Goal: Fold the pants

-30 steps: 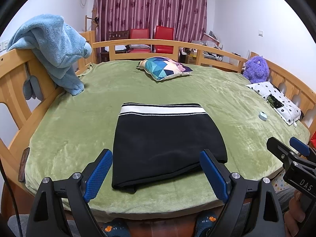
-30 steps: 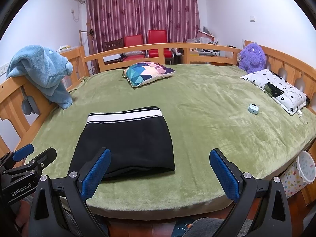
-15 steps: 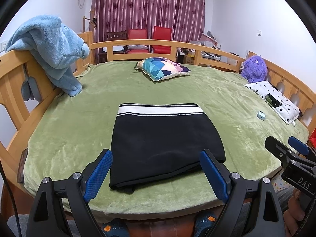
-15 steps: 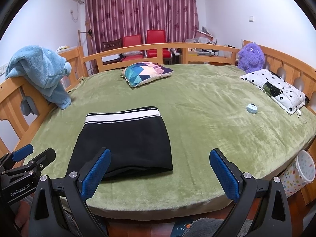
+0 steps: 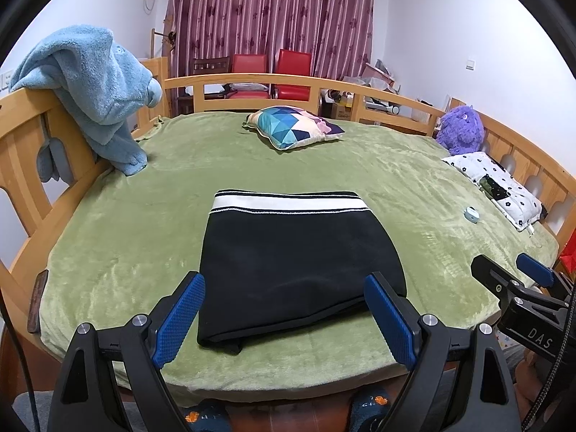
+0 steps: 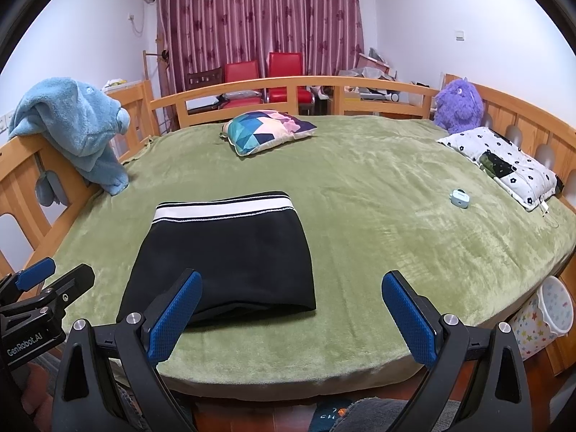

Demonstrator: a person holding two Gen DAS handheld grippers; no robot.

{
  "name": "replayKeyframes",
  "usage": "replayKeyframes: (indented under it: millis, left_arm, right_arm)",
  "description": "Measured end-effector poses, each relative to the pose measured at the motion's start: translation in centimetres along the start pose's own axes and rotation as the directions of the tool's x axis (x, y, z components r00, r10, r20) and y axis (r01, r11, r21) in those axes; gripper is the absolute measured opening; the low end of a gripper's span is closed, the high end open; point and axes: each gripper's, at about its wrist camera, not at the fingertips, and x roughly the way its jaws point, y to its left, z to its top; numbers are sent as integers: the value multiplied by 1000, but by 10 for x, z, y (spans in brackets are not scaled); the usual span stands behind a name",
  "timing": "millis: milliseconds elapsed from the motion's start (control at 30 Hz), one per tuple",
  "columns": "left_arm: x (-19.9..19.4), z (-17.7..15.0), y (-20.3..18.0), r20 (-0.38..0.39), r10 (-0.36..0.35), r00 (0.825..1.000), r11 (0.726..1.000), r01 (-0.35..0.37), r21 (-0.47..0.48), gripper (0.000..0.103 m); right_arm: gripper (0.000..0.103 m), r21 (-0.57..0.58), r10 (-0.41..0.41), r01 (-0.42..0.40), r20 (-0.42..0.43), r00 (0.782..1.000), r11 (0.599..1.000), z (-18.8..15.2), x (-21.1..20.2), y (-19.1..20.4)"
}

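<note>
The black pants [image 5: 298,259] lie folded into a compact rectangle on the green bed cover [image 5: 108,252], white waistband stripe at the far edge. They also show in the right wrist view [image 6: 226,255]. My left gripper [image 5: 284,320] is open and empty, held back from the near edge of the pants, its blue pads on either side of the fold. My right gripper [image 6: 288,318] is open and empty, to the right of the pants near the bed's front edge. It also shows at the right of the left wrist view [image 5: 511,280].
A patterned cushion [image 5: 293,131] lies at the far middle. A blue towel [image 5: 93,90] hangs on the left wooden rail. A purple plush [image 5: 460,129], a dotted pillow [image 5: 500,187] and a small blue case [image 5: 471,214] are at the right. A basket [image 6: 547,313] stands beside the bed.
Both grippers have drifted back slightly from the bed; the folded pants have not moved and both grippers stay open.
</note>
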Motion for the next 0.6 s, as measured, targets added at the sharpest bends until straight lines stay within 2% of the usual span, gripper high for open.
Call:
replayKeyframes:
  millis: [500, 600]
  left_arm:
    - [-5, 3, -4, 3, -1, 1000, 1000, 1, -17, 90]
    - [-8, 1, -10, 22, -19, 1000, 1000, 18, 12, 90]
  right_arm:
    - [99, -4, -5, 5, -1, 1000, 1000, -1, 2, -1]
    - [99, -3, -2, 2, -1, 1000, 1000, -1, 3, -1]
